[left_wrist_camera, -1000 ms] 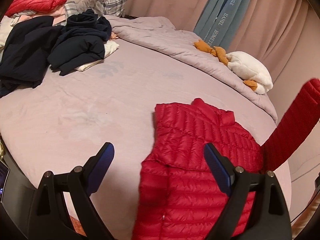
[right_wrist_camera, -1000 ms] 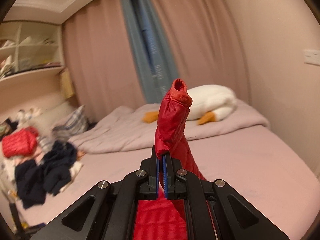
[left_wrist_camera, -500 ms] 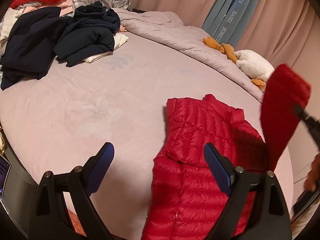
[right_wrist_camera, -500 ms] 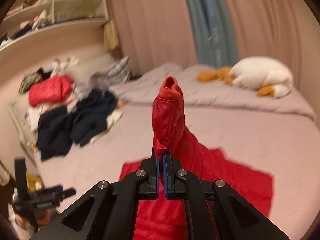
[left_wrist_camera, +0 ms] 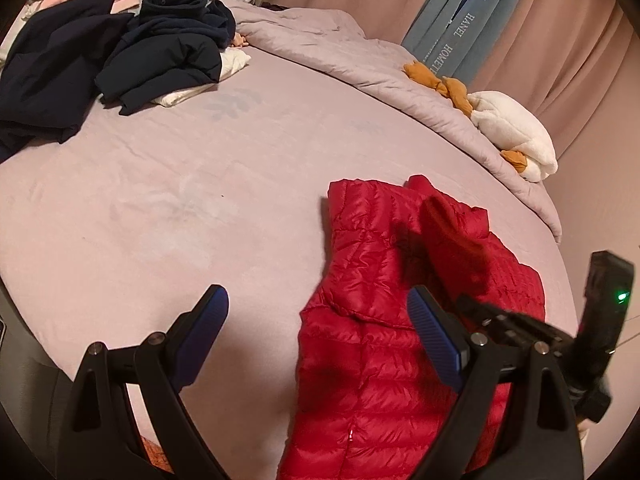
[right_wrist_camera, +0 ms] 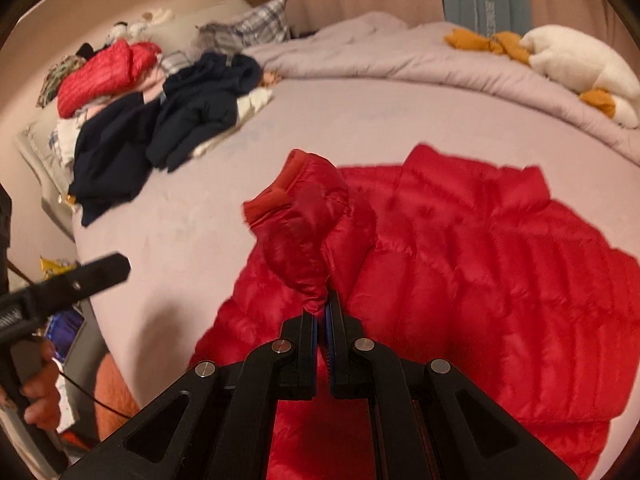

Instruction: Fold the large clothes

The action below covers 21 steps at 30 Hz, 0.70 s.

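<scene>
Bed (left_wrist_camera: 168,208): red jacket (left_wrist_camera: 384,360) lies flat near the edge. Right gripper (right_wrist_camera: 325,312) clamped on sleeve (right_wrist_camera: 308,224), folding it across the body. Left gripper (left_wrist_camera: 320,320) wide open, empty. Next: lay sleeve flat, let go.

Warm, dim indoor light tints both fisheye views pinkish, with dark vignetted corners and the bed sheet (left_wrist_camera: 168,200) bulging into a curve towards the edges. The light falls from above, throwing soft shadows of the raised sleeve (left_wrist_camera: 452,236) onto the red down jacket (left_wrist_camera: 376,360) and of the left gripper (left_wrist_camera: 316,336) onto the sheet, while the jacket's shiny fabric shows small highlights. The right wrist view is smeared by motion blur, worst on the jacket and the dark clothes pile (right_wrist_camera: 160,136); the left wrist view is sharper.
</scene>
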Each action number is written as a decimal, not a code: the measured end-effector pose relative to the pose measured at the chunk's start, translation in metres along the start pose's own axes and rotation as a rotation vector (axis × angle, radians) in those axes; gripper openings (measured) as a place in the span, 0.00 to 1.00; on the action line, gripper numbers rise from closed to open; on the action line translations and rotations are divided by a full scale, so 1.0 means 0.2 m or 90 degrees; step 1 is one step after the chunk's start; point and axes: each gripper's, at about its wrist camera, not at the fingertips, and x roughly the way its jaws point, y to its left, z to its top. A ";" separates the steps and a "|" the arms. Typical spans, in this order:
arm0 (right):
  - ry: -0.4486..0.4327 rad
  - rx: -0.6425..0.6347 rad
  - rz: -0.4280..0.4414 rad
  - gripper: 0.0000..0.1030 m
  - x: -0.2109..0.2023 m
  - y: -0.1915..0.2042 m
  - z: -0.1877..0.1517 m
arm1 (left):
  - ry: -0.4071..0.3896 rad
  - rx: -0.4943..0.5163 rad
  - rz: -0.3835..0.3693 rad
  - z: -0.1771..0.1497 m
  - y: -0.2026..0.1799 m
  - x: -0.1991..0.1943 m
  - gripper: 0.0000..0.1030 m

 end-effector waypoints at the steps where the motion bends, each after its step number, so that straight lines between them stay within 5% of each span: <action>1: 0.007 0.004 0.001 0.05 0.02 0.00 -0.01 | 0.004 -0.001 -0.006 0.00 0.00 0.01 0.88; 6: 0.046 0.030 0.017 0.08 0.08 -0.02 -0.04 | 0.022 -0.001 -0.043 0.01 -0.03 0.05 0.88; 10: 0.047 0.042 0.024 0.42 0.02 -0.04 -0.07 | 0.022 0.011 -0.064 0.04 -0.10 0.10 0.87; 15: 0.013 0.044 -0.006 0.46 -0.10 -0.10 -0.11 | 0.064 0.024 -0.133 0.07 -0.20 0.24 0.87; 21: -0.023 0.109 -0.090 0.50 -0.23 -0.32 -0.18 | 0.116 0.052 -0.131 0.06 -0.31 0.44 0.84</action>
